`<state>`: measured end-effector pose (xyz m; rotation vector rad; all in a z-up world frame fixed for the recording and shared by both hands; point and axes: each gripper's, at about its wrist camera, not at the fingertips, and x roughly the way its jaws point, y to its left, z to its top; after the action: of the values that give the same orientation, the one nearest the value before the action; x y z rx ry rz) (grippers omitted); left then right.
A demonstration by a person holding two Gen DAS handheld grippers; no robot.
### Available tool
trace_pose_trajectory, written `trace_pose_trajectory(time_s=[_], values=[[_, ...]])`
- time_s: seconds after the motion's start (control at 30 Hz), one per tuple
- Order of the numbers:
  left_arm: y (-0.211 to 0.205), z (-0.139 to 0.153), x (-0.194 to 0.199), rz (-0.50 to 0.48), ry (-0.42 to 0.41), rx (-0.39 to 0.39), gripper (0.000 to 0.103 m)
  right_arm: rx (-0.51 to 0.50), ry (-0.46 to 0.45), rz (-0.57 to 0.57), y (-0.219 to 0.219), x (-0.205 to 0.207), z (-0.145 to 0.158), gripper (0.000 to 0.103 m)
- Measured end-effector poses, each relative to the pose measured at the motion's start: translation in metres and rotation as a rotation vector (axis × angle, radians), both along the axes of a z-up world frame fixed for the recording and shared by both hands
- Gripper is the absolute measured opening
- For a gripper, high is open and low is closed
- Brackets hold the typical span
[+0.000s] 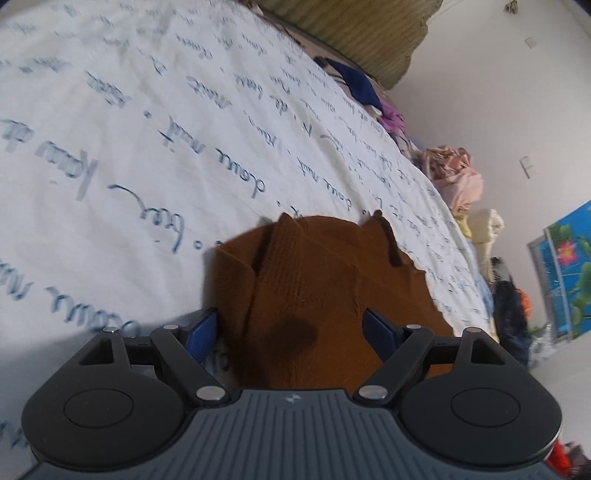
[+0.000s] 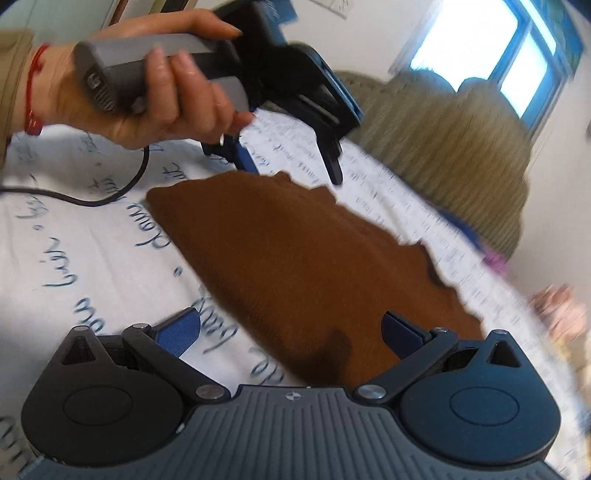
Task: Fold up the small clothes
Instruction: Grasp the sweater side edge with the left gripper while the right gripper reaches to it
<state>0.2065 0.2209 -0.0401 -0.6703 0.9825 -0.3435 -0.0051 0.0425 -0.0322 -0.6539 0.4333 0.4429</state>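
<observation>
Nearest you in the right wrist view, your right gripper (image 2: 291,328) has its blue-padded fingers (image 2: 177,330) spread wide, straddling the near end of the brown knit garment (image 2: 295,258) without clamping it. The garment lies on the white sheet (image 2: 92,258), its long axis running from that near end away and to the left toward a rounded corner, with a ragged, scalloped edge along its right side. In the left wrist view, your left gripper (image 1: 291,328) is likewise parted, one pad either side of the brown knit garment (image 1: 314,288), which rises between them (whether the pads touch the cloth is unclear). Ribbed folds at its far end point away from you, across the sheet (image 1: 147,147).

The sheet is printed all over with blue cursive script; the blur and angle leave it unreadable.

Farther off in the right view, your left hand (image 2: 155,88) grips the other tool's grey handle, its fingers open above the garment's far edge, a black cable (image 2: 110,195) trailing over the sheet. Beyond, a pile of clothes (image 1: 454,177) lines the bed's edge beside a ribbed olive cushion (image 1: 369,33).
</observation>
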Motion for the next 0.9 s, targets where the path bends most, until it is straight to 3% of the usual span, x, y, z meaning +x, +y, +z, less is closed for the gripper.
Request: trace_pose_trajectory(time_s=[0.1,0.27,0.3,0.4,0.43,0.47,0.5,0.57,0.63,0.73,0.9], values=[[-0.002,-0.011,0.013,-0.022,0.02,-0.051,0.083,-0.058,-0.081,-0.019,0.016,0.006,-0.004,0.102],[-0.005,-0.018,0.03,-0.027,0.015,-0.126,0.083,-0.086,-0.14,-0.038,0.038,0.026,-0.01,0.098],[-0.006,-0.019,0.033,-0.026,0.014,-0.123,0.083,-0.086,-0.143,-0.035,0.041,0.029,-0.01,0.095],[-0.014,-0.016,0.038,-0.028,0.008,-0.085,0.082,-0.083,-0.122,-0.003,0.048,0.034,-0.012,0.069],[-0.018,-0.014,0.038,-0.03,0.004,-0.061,0.079,-0.089,-0.117,0.011,0.052,0.033,-0.013,0.057],[-0.023,-0.012,0.039,-0.03,0.0,-0.018,0.067,-0.095,-0.11,0.029,0.054,0.033,-0.014,0.044],[-0.024,-0.01,0.038,-0.029,0.001,0.027,0.059,-0.1,-0.103,0.046,0.053,0.031,-0.014,0.039],[-0.029,-0.009,0.04,-0.023,0.009,0.099,0.033,-0.109,-0.1,0.067,0.054,0.028,-0.018,0.029],[-0.028,-0.01,0.042,-0.015,0.03,0.116,0.017,-0.11,-0.095,0.078,0.055,0.027,-0.019,0.019],[-0.029,-0.008,0.041,0.007,0.033,0.138,0.012,-0.08,-0.078,0.077,0.052,0.03,-0.015,0.014],[-0.052,0.018,0.029,0.014,-0.025,0.3,0.01,0.005,-0.051,0.078,0.039,0.03,-0.004,0.011]])
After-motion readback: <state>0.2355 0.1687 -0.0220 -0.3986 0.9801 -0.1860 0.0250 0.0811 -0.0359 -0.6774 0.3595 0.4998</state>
